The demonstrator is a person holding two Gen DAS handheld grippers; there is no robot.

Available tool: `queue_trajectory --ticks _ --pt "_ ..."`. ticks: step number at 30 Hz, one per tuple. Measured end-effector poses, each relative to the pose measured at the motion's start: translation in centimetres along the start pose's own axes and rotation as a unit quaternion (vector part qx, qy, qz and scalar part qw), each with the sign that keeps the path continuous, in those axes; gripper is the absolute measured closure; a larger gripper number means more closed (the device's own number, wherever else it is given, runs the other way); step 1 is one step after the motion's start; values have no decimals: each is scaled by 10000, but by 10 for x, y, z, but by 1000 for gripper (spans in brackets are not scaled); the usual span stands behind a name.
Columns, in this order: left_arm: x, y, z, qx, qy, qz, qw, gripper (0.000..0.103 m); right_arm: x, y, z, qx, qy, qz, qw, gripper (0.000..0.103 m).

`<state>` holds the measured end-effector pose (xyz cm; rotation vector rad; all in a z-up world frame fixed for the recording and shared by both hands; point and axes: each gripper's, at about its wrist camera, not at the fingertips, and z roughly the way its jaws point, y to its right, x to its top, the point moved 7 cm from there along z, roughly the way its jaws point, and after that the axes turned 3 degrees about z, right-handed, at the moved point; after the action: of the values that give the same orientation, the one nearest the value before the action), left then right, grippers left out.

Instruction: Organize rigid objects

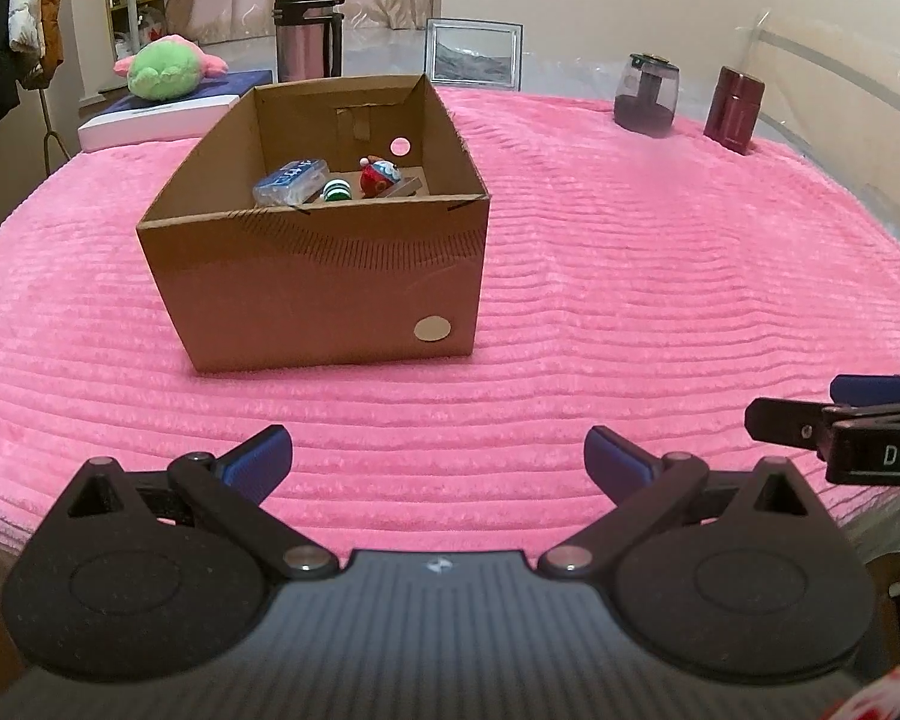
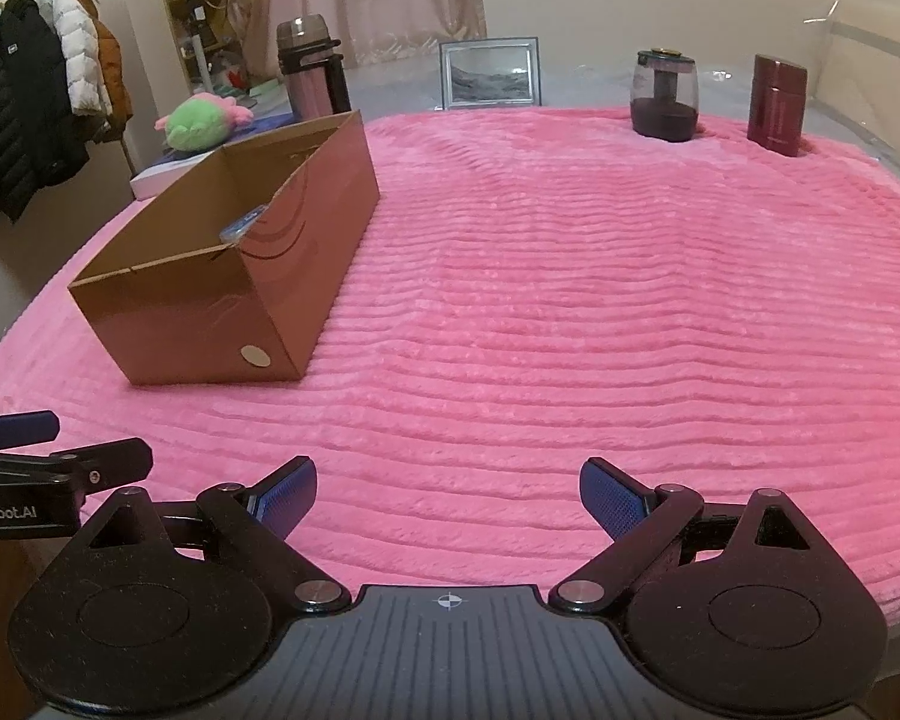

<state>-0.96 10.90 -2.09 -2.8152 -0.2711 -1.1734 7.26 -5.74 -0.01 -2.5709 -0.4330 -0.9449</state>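
Both the left hand-held gripper (image 1: pixel 438 459) and the right hand-held gripper (image 2: pixel 448 495) hover spread wide and empty over the pink blanket (image 2: pixel 570 312). Beyond them the open box (image 1: pixel 330 300) holds a blue case (image 1: pixel 291 180) and toys (image 1: pixel 378 175). Farther back stand a thermos (image 1: pixel 306 24), picture frame (image 1: pixel 474 54), jar (image 1: pixel 647 95) and red canister (image 1: pixel 735 109).

Pink ribbed blanket (image 1: pixel 630 300), brown cardboard box (image 1: pixel 330 300).
Inside the box, a blue packet (image 1: pixel 291 181), a green-and-white striped ball (image 1: pixel 336 191) and a red toy (image 1: pixel 379 175) are seen; blue pads are worn by black grippers.

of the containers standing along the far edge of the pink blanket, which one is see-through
The squat glass jar with dark contents, between the picture frame and the opaque maroon canister. The steel thermos is opaque too.
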Motion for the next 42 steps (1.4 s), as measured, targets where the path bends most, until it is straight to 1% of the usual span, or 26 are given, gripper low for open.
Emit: queue_trajectory --ticks 14,42 --pt "-2 -1 2 52 -12 10 10000 1 -3 -5 6 38 -74 -61 9999 11" --pt "-3 -1 5 24 -32 -44 10000 1 -5 -9 9 25 -102 -118 9999 11"
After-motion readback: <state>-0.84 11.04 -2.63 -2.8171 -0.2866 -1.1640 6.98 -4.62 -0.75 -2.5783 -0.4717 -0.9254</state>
